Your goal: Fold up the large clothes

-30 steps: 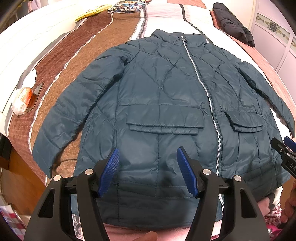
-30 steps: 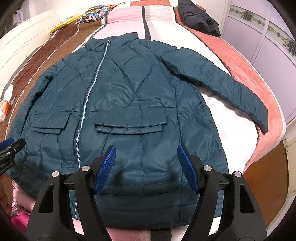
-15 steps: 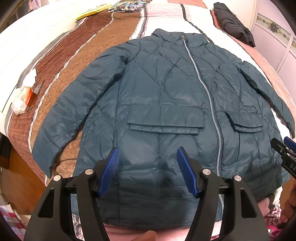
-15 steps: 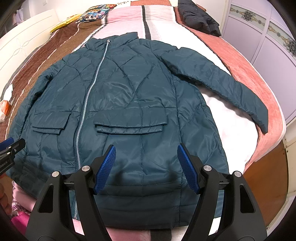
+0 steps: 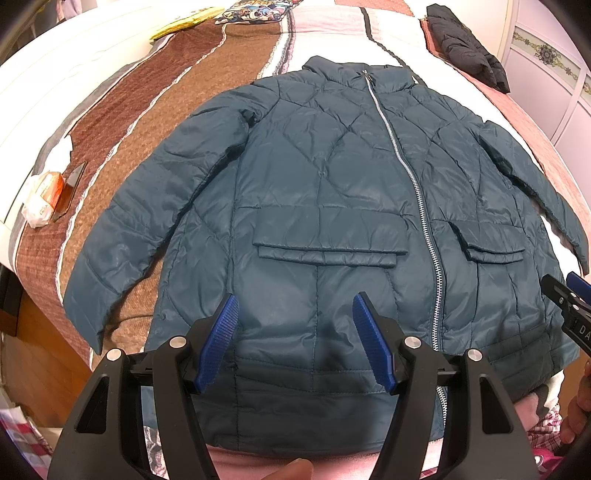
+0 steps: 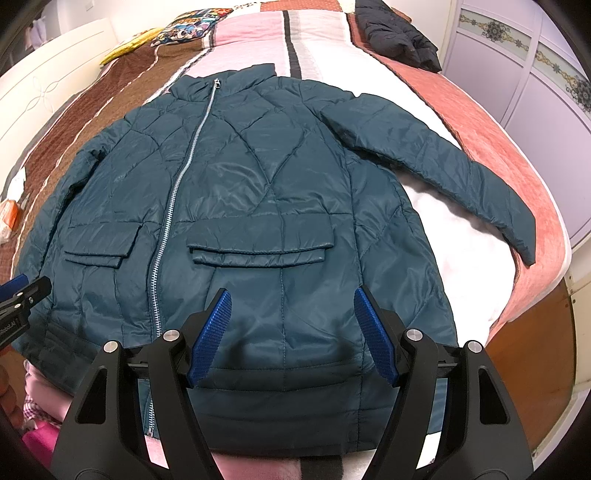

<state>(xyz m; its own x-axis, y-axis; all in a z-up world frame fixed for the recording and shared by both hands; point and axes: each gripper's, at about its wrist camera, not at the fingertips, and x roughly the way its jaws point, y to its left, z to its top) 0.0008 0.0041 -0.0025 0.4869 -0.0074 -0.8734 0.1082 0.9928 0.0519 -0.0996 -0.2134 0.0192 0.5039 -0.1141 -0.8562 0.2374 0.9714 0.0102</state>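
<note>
Currently I see the teal quilted jacket point(image 5: 325, 206) lying flat and face up on the bed point(image 6: 498, 122), zipped closed, collar at the far end, hem at the near edge. Both sleeves are spread outward to the sides.

Left gripper point(image 5: 293, 339): I read its jaws as spread wide, nothing between the blue pads point(image 5: 218, 339). It hangs above the lower front panel, just below the left-hand pocket flap point(image 5: 325, 254), short of the hem. The zipper point(image 5: 424, 221) runs to the right of it.

Right gripper point(image 6: 291, 336): jaws likewise apart and empty, above the lower panel under the other pocket flap point(image 6: 258, 254), with the zipper on its left.

Neither gripper appears to touch the fabric. A folded dark garment point(image 6: 399, 33) lies at the far end of the bed, well apart from the jacket.
</note>
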